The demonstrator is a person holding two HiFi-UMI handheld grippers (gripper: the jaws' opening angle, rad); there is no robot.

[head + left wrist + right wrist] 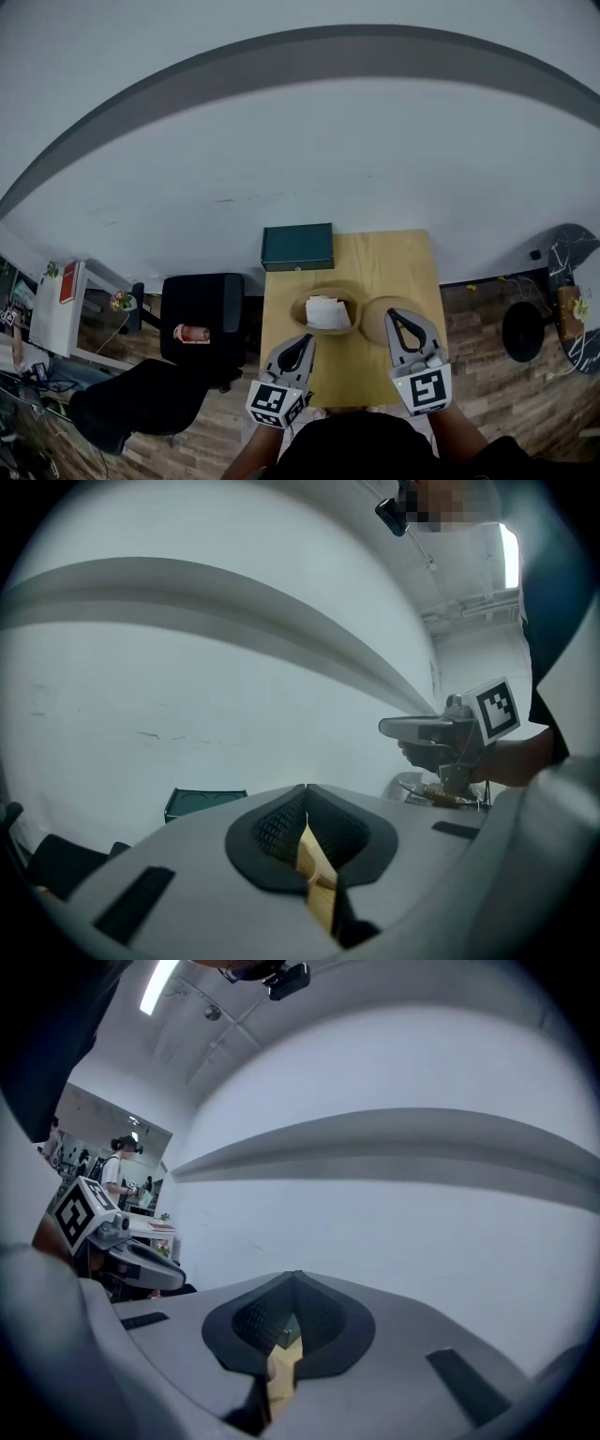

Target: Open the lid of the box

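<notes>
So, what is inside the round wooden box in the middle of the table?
A white folded piece, perhaps paper or cloth, lies in the round wooden box and fills most of it. It covers the bottom, so anything beneath it cannot be seen.

Your widest free room is the bare tabletop (398, 258) at the far right, behind the lid (373, 321). The round box (298, 311) and the lid sit just beside each other across the middle. The green box (297, 247) fills the far left corner, leaving only a narrow strip before the round box. The wall (328, 159) closes the far side, and a chair (206, 300) stands near the left edge.
</notes>
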